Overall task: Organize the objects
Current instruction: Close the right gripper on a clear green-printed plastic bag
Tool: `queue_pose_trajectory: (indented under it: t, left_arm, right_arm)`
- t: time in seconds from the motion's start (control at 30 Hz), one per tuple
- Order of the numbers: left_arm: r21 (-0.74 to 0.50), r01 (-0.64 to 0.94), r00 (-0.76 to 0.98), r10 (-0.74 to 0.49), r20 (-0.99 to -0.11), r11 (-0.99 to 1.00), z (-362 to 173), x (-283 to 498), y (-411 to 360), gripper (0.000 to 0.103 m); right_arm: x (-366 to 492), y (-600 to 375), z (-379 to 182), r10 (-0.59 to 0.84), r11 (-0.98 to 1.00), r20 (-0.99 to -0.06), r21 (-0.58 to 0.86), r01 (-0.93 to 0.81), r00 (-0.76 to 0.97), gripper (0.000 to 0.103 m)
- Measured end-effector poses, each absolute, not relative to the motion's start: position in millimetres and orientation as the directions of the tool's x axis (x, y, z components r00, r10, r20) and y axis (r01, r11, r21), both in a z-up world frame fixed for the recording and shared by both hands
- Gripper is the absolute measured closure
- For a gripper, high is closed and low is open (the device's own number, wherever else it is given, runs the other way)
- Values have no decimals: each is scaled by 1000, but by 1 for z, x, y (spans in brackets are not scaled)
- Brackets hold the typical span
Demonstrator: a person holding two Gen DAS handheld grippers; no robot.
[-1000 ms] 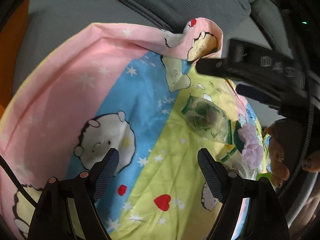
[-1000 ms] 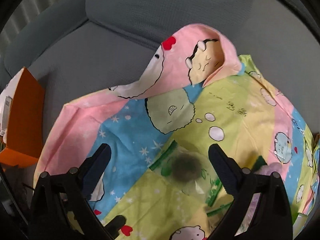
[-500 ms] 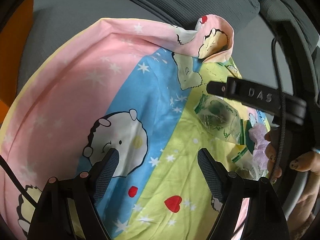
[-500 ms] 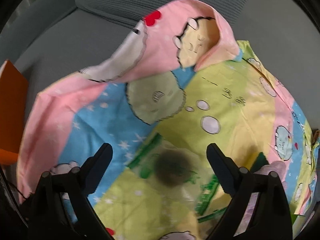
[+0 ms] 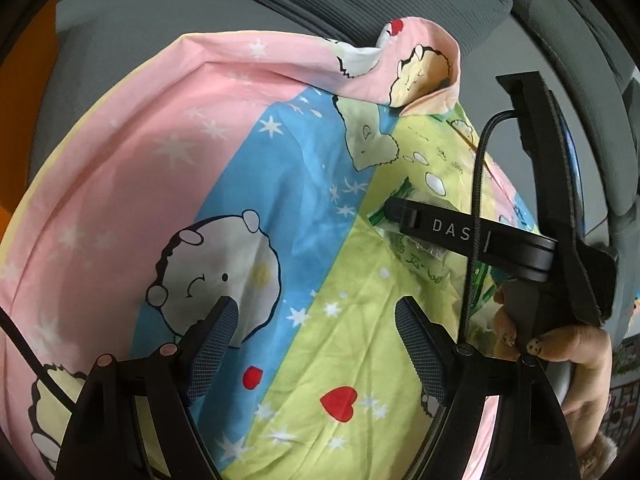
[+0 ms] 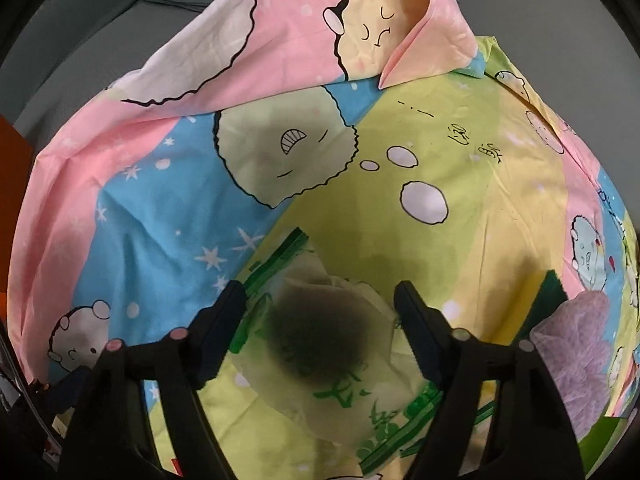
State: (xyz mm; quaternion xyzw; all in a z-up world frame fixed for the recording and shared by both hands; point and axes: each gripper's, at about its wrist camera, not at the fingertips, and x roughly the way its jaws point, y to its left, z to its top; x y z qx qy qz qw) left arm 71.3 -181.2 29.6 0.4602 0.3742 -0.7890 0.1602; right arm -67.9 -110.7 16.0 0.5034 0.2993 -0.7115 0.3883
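A clear plastic bag with green print and a dark lump inside lies on a cartoon-print cloth of pink, blue and yellow-green. My right gripper is open, its fingers on either side of the bag's upper part, just above it. In the left wrist view the right gripper's black body hangs over the bag and mostly hides it. My left gripper is open and empty over the cloth, left of the bag.
The cloth covers a grey sofa seat with cushions behind; its far corner is folded over. A fluffy purple item and a dark green item lie at the right. An orange box stands at the left.
My right gripper has moved forward and down onto the bag, which now sits between its fingers. The left gripper has shifted slightly nearer the cloth. Both stayed open.
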Motion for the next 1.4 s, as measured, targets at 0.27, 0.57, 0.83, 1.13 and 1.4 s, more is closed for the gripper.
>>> queue_pose_trajectory:
  t: [0.27, 0.57, 0.83, 1.13, 1.4]
  left_arm:
    - [-491, 571, -561, 125, -819, -658, 35, 75, -184, 22]
    - [-465, 495, -572, 127, -810, -734, 51, 74, -166, 22]
    - [-473, 476, -584, 135, -800, -742, 56, 72, -158, 22]
    - [-466, 450, -587, 141, -797, -762, 60, 70, -145, 22]
    - [-460, 392, -562, 189, -805, -797, 56, 57, -119, 22]
  right_arm:
    - [-50, -81, 18, -329, -553, -940, 118, 825, -86, 36]
    - [-42, -26, 24, -436, -649, -899, 283, 706, -41, 43]
    - [-33, 17, 25, -467, -702, -882, 323, 635, -67, 47]
    - [-31, 88, 34, -483, -798, -857, 346, 494, -181, 50]
    - [-48, 133, 42, -433, -872, -843, 304, 383, -317, 52]
